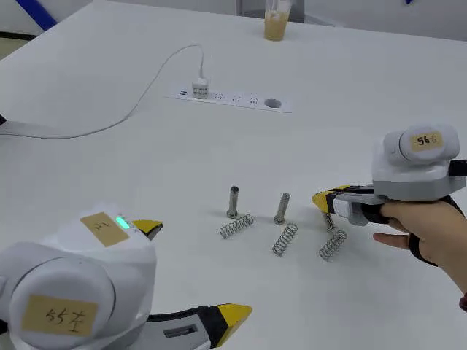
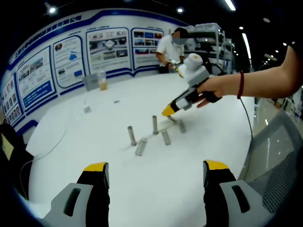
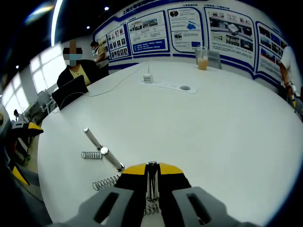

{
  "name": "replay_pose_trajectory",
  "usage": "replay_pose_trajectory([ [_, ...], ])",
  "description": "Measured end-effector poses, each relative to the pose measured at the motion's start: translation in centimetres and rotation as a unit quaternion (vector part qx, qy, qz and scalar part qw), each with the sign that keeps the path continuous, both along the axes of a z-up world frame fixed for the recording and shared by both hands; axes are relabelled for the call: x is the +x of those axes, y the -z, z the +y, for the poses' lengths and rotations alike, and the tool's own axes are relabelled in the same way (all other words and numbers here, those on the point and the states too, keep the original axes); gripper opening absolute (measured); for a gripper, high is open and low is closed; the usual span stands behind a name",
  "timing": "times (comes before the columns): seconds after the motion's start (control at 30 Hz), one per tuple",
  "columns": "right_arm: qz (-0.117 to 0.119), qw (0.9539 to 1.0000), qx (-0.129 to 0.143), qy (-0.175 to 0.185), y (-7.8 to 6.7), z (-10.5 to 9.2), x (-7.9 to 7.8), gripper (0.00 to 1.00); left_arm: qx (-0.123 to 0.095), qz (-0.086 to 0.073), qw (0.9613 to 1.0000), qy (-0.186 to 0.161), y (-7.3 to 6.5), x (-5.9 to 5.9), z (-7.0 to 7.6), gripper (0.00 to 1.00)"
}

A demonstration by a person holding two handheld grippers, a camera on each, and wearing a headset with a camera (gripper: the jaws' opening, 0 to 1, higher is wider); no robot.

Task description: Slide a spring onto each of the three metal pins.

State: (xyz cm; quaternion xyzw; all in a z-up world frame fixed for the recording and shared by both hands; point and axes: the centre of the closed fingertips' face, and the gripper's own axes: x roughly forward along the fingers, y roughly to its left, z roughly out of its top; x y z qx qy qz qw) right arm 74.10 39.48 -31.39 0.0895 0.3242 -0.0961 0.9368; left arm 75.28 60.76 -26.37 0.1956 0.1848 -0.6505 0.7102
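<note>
Right gripper view: our right gripper jaws clamp the third pin, its spring loose on the counter beside; tilting could topple it; left gripper jaws gape empty

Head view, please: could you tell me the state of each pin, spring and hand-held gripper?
Left hand-held gripper: open, empty.
Right hand-held gripper: shut on right pin.
Left pin: upright, bare.
Middle pin: upright, bare.
Left spring: lying loose on table.
Middle spring: lying loose.
Right spring: lying loose.
</note>
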Motion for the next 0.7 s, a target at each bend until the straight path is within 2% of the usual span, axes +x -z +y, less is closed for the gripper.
replay_pose_trajectory([
  [0.33, 0.000, 0.9999, -0.015, -0.004, -1.1, 0.1, -0.7, 0.09, -0.004, -0.001, 1.0000, 0.002, -0.2, -0.2, 0.0, 0.82],
  [0.7, 0.009, 0.9995, -0.030, -0.006, -1.7, 0.2, -1.8, 0.09, -0.009, -0.005, 0.9999, -0.004, -0.5, 0.4, 0.2, 0.81],
])
